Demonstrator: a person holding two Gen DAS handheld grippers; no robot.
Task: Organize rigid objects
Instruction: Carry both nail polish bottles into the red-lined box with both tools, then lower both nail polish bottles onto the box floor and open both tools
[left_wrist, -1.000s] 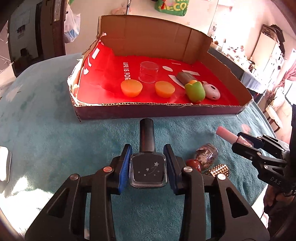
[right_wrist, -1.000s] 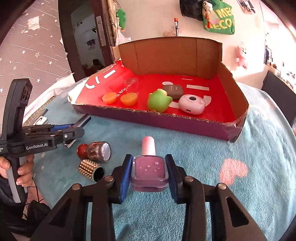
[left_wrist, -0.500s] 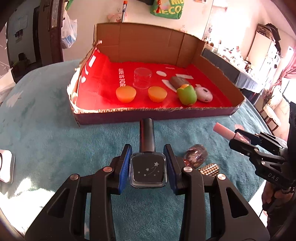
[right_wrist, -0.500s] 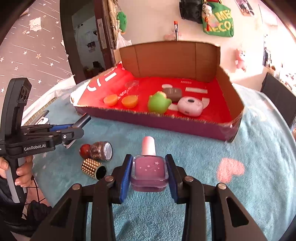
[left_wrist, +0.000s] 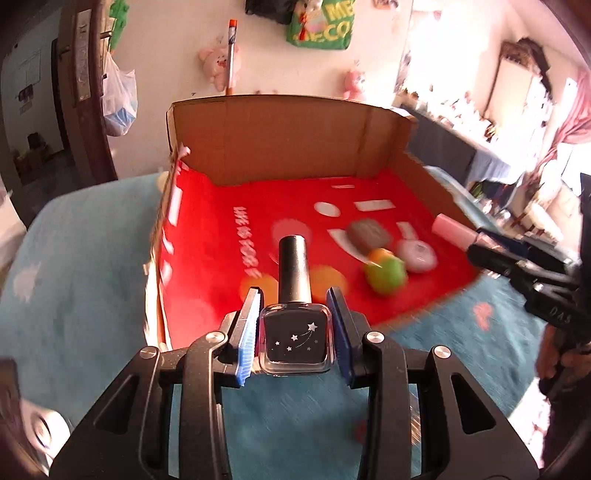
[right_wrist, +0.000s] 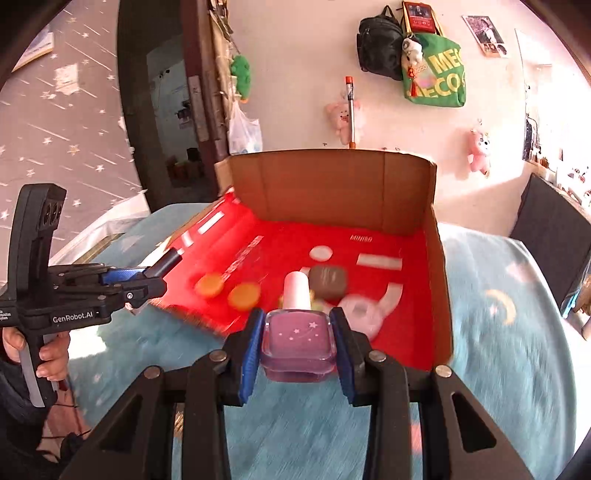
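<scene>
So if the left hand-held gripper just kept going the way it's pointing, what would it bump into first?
Probably the red floor of the cardboard box, near the two orange pieces. The left hand-held gripper, shut on the black nail polish bottle, aims down past the near wall. The blurred picture makes depth uncertain.

black gripper (left_wrist: 294, 325), blue pads (left_wrist: 248, 328)
</scene>
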